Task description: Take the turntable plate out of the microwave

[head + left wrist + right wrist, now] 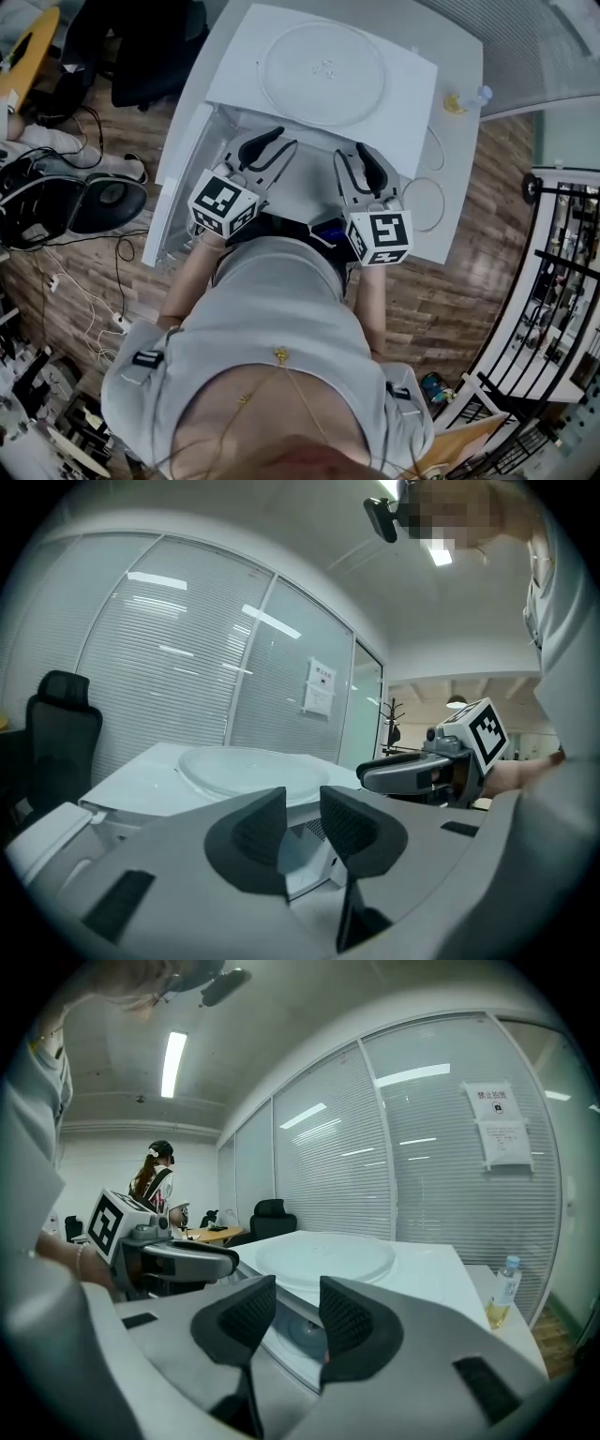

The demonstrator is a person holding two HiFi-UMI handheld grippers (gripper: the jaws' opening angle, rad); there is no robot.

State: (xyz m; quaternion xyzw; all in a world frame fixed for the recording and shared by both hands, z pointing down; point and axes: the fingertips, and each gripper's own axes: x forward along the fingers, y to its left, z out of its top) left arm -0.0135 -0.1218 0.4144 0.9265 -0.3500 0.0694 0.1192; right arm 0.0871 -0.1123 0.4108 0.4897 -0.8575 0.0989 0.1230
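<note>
The round, clear glass turntable plate [322, 75] lies flat on the top of the white box-shaped microwave [234, 82], outside its cavity, with the microwave's white door [173, 187] swung open leftward.

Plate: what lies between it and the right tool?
Only the microwave's bare white top lies between the plate and the right tool; the head view shows it.

Paper notice [503, 1129] on glass wall [412, 1176] — print too small, no text readable
</note>
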